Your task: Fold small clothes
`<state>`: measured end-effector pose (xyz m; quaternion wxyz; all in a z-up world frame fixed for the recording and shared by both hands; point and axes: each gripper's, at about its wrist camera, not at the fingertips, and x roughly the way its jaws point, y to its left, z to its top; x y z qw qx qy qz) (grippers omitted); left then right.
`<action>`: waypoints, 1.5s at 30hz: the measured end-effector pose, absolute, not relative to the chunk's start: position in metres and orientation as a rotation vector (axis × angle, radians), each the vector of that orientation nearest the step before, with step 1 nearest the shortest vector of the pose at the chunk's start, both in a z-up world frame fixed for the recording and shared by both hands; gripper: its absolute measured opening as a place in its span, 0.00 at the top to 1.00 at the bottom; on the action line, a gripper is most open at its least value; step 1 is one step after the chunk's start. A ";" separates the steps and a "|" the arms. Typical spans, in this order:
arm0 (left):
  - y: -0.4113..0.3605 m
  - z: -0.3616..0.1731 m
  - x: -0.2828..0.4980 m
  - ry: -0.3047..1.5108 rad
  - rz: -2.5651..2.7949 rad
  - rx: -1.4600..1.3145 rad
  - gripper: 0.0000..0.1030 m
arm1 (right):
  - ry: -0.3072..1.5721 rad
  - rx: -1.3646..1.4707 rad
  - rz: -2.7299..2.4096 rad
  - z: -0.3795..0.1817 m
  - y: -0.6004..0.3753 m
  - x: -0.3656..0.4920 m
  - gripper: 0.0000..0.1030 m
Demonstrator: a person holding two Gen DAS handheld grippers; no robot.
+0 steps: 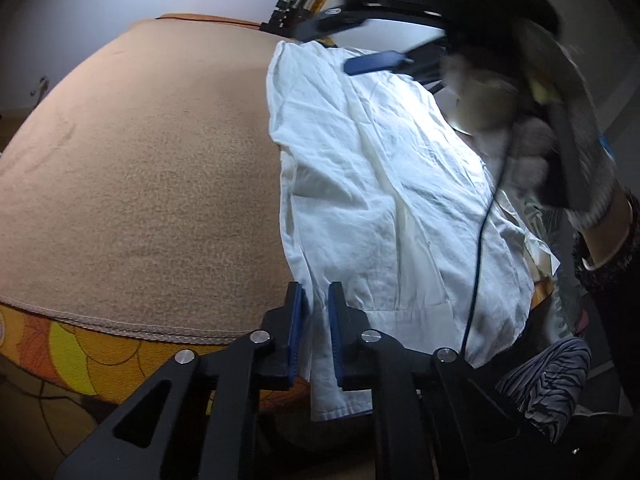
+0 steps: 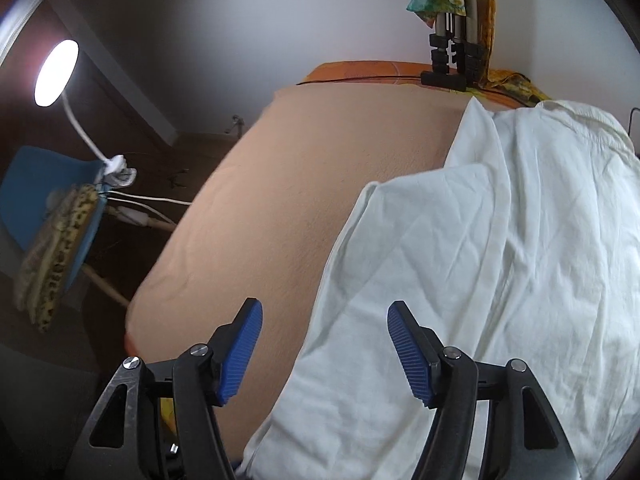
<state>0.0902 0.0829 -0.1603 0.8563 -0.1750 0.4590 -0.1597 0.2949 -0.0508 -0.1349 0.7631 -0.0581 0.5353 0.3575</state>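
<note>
Tripod [image 2: 452, 60] beyond white garment [image 2: 500, 260]

Blurred beyond reading: gloved hand [image 1: 576, 152] and right gripper [image 1: 360, 46] far ahead of the left claw. Cut off by the frame edge: white garment [image 2: 500, 260] right of the claw.

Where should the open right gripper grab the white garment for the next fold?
Judging from the layout, take the white garment at its free left edge, coming in from the beige cloth side: the right gripper already straddles that edge, while the left gripper pins the hem.
</note>
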 end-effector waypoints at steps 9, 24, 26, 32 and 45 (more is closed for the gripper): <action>0.078 -0.154 0.086 0.926 -0.358 -0.341 0.96 | 1.187 -0.245 0.642 -0.170 -0.010 0.321 0.34; 0.079 -0.157 0.087 0.954 -0.344 -0.344 0.93 | 1.160 -0.401 0.500 -0.184 0.012 0.334 0.64; 0.078 -0.158 0.086 0.965 -0.350 -0.346 0.87 | 1.160 -0.391 0.496 -0.182 0.008 0.333 0.75; 0.075 -0.162 0.084 0.964 -0.347 -0.341 0.70 | 1.160 -0.377 0.518 -0.181 0.001 0.341 0.89; 0.057 -0.136 0.074 0.869 -0.399 -0.251 0.95 | 1.135 -0.094 0.677 -0.155 -0.052 0.357 0.99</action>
